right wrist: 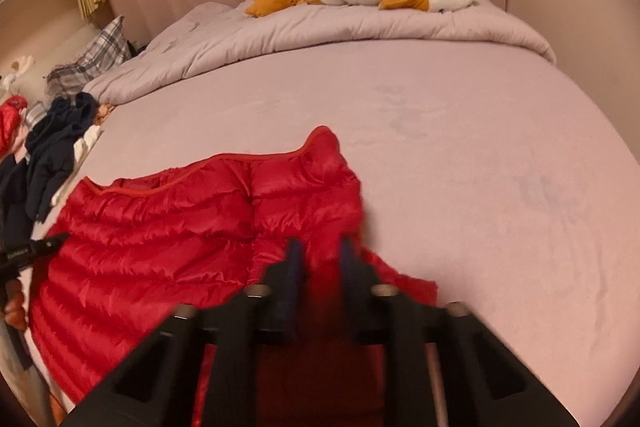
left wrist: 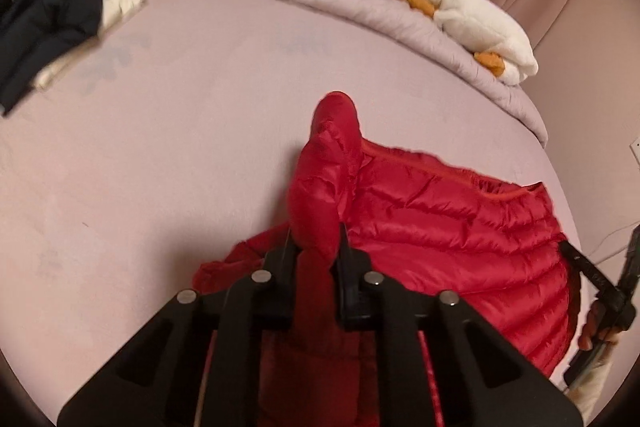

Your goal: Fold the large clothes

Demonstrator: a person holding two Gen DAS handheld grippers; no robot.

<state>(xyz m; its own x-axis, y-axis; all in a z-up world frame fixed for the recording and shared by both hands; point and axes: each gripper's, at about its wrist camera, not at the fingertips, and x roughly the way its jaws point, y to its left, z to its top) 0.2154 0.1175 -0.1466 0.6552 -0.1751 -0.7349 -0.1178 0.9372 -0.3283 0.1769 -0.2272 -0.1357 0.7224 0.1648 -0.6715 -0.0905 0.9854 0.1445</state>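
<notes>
Pinkish bed sheet [left wrist: 160, 167] everywhere, and the red down jacket [left wrist: 440, 219] lies flat on its near edge, long axis running side to side between the two hands. Left tool [left wrist: 316, 239] is clenched on a puffy sleeve-like fold that sticks up past its tips; right tool [right wrist: 320, 255] is clamped on the jacket's other near corner. So both hands are equally close. Only the right view shows the jacket's flat spread and trimmed far edge; the left view hides most of that behind the raised fold.
</notes>
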